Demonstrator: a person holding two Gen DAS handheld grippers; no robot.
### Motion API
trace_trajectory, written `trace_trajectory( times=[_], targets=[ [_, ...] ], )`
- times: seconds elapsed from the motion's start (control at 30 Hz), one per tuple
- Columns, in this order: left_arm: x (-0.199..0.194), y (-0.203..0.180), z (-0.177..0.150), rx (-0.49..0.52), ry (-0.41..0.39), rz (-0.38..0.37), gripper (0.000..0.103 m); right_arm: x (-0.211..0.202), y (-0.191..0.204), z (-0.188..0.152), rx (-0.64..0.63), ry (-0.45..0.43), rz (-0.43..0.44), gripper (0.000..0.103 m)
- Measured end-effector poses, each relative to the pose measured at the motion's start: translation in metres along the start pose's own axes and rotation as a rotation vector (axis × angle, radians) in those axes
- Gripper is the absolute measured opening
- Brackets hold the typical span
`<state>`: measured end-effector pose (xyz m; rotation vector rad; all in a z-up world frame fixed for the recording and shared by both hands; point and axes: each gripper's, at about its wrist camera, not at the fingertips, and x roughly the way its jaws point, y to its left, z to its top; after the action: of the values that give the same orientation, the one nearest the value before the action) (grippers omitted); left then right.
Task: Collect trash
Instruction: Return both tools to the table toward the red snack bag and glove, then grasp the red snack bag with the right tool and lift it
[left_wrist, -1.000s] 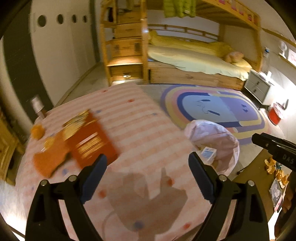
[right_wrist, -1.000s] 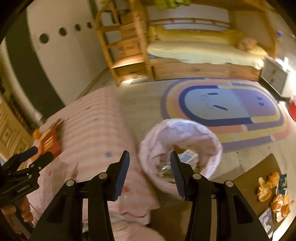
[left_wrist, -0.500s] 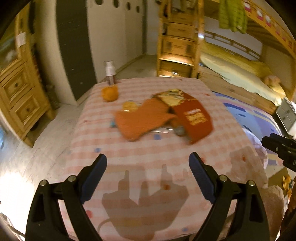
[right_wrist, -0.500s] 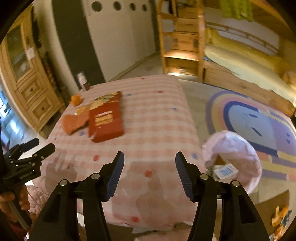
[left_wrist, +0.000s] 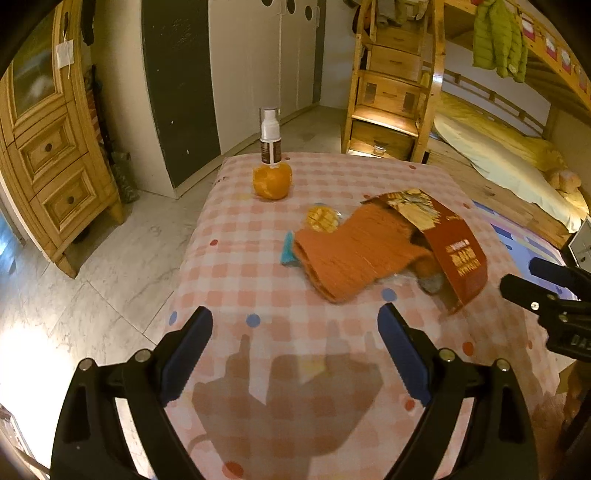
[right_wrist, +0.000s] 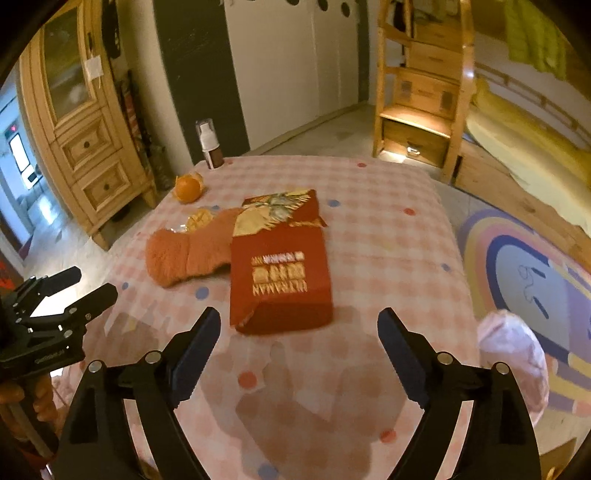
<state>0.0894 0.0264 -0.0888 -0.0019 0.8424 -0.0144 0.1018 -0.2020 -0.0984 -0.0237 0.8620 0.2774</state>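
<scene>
A torn red cardboard box lies on the pink checked table; it also shows in the left wrist view. An orange cloth lies beside it, partly under it. A small yellow wrapper, a blue scrap and an orange fruit lie nearby. My left gripper is open and empty, above the table's near edge. My right gripper is open and empty, just short of the box. The bin with a pink bag stands at the table's right.
A pump bottle stands at the table's far edge. A wooden cabinet is at left. A bunk bed with wooden stairs is behind. A colourful rug lies on the floor at right.
Both grippers have swung left, away from the bin and over the table, bringing the box and cloth closer. The right gripper's jaws have opened wider.
</scene>
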Motion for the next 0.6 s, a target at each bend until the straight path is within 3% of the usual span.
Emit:
trace_trajectory(
  times=[0.37, 0.6],
  targets=[
    [0.019, 0.006, 0.006, -0.004, 0.024, 0.010, 0.089, 0.054, -0.004, 0.020, 0.018, 0.063, 0.015, 0.086],
    [0.019, 0.006, 0.006, -0.001, 0.026, 0.010, 0.089, 0.055, -0.004, 0.019, 0.011, 0.075, 0.038, 0.082]
  ],
)
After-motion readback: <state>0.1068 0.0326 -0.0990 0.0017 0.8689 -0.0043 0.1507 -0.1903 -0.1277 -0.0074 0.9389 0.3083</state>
